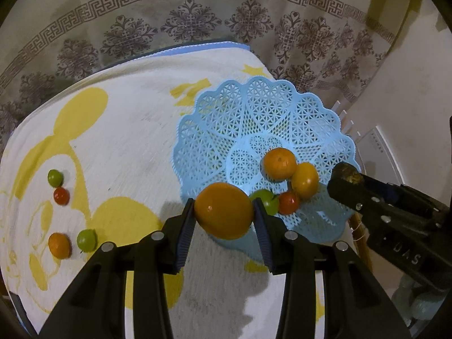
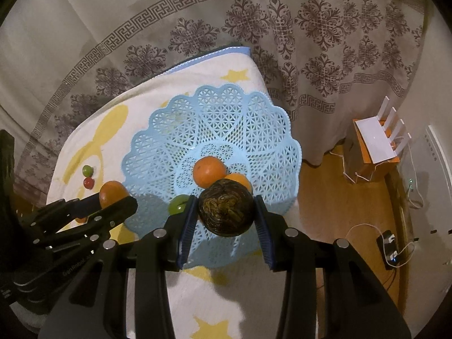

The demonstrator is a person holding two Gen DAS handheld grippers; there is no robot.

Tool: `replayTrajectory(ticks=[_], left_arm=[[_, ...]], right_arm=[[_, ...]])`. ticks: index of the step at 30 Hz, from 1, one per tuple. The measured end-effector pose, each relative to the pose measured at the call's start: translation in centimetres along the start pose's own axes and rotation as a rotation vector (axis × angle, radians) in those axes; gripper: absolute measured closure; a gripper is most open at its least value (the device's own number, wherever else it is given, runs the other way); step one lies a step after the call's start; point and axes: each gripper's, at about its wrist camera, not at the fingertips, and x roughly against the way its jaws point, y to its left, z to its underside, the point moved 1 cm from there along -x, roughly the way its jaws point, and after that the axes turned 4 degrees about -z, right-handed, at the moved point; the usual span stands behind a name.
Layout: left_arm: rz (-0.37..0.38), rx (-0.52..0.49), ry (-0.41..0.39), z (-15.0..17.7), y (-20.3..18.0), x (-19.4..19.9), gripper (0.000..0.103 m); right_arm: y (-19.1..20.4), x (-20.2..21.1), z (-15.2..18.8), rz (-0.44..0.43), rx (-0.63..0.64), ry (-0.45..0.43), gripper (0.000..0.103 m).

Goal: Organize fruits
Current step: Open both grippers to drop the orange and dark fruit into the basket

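Note:
My left gripper [image 1: 224,212] is shut on an orange [image 1: 224,210] and holds it over the near left rim of the blue lattice basket [image 1: 254,118]. My right gripper [image 2: 225,212] is shut on a dark brown wrinkled fruit [image 2: 225,207] above the basket's near side [image 2: 214,118]. In the basket lie two oranges [image 1: 279,163], a green fruit [image 1: 268,201] and a red one [image 1: 288,202]. On the cloth at left lie a green fruit [image 1: 55,178], a red fruit [image 1: 61,195], a small orange [image 1: 59,245] and another green fruit [image 1: 86,240].
The table is covered with a white and yellow cloth [image 1: 127,141]. A patterned curtain [image 2: 310,42] hangs behind. On the wooden floor at right stand a white router on an orange box [image 2: 375,144] and a charger with cables [image 2: 391,250].

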Motion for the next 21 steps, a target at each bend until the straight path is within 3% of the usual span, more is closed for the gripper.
replayTrajectory(ticks=[8,10,12,13,21], left_arm=[[0.014,0.008,0.029,-0.8,0.1,-1.7,0.062],[0.023,0.024,0.044,-0.9,0.4,-2.2,0.056],[0.032,0.032,0.027,-1.0,0.5,-2.0,0.043],[0.034,0.027,0.012,-1.0,0.5,-1.7,0.043],[-0.003,0.030,0.000,-1.2,1.3,-1.4,0.038]], right_arm=[[-0.3,-1.5,-0.9,0.021,0.000,0.014,0.062],[-0.5,-1.8,-1.1,0.028,-0.009,0.021,0.061],[-0.6,-1.8,-1.2,0.034,-0.014,0.011,0.046],[-0.7,-1.6,-1.2,0.038,-0.013,0.001,0.043],[-0.5,-1.0,-1.3,0.030,-0.030,-0.015,0.042]])
